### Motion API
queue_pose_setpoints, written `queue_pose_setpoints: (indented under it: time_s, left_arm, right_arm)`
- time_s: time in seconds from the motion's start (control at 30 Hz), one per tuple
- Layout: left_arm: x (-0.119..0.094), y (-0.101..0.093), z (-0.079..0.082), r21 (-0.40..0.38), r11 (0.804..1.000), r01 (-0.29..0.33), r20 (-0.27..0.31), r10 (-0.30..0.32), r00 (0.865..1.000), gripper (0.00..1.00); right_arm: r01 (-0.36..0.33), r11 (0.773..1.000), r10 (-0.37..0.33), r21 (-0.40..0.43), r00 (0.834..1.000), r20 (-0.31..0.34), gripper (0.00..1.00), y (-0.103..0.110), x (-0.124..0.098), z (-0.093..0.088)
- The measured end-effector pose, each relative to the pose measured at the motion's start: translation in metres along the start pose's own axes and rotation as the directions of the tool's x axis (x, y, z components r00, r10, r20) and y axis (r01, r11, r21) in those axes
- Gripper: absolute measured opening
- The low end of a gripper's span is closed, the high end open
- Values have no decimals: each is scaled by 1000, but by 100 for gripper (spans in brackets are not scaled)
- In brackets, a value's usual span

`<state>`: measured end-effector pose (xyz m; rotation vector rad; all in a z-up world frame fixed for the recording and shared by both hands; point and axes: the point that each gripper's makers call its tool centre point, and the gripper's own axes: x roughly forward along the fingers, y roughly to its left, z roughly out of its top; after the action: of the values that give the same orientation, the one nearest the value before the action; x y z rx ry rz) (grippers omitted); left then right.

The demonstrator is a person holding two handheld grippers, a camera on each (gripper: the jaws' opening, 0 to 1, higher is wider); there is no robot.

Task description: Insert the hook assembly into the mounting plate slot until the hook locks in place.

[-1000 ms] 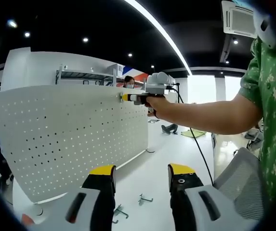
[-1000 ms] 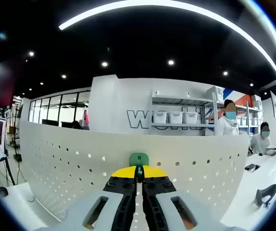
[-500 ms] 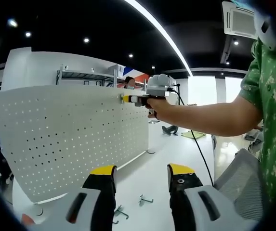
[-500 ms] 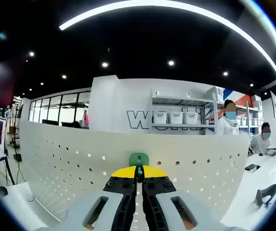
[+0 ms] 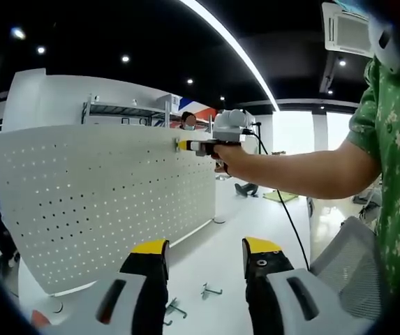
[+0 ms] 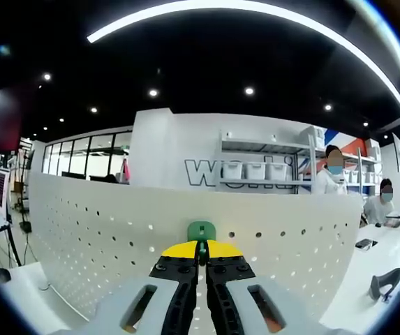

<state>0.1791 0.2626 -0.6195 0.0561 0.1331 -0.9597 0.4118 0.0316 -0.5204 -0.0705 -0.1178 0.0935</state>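
R gripper (image 6: 201, 252) jaws pinch green hook (image 6: 201, 230) at pegboard (image 6: 102, 230) top row. L gripper (image 5: 203, 255) jaws spread, idle over worktop (image 5: 227, 258). Risk: hook misses the hole, tilts, won't lock.

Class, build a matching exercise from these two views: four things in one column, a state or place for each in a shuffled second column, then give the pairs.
1. left claw
2. right claw
3. pegboard
4. spare hooks

A. lying on the white table
B. standing upright, full of holes
C. open, holding nothing
D. shut on a green hook at the board's top edge

Pairs: 1-C, 2-D, 3-B, 4-A
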Motion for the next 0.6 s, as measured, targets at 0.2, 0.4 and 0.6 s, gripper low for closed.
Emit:
queue_pose_setpoints:
  time_s: [0.2, 0.4, 0.6]
  left_arm:
    - [-1, 1, 0, 0, 1000, -3, -1, 3, 1000, 43]
    - [-1, 1, -1, 0, 1000, -4, -3, 4, 1000, 43]
    - [0, 1, -1, -2, 1000, -5, -3, 5, 1000, 43]
  right_arm:
    - [3, 1000, -3, 5, 1000, 1, 1, -1, 0, -1]
    - [0, 1000, 0, -8, 1000, -4, 1, 0, 2, -3]
    - [-3, 1000, 3, -14, 1000, -14, 2, -1, 3, -5]
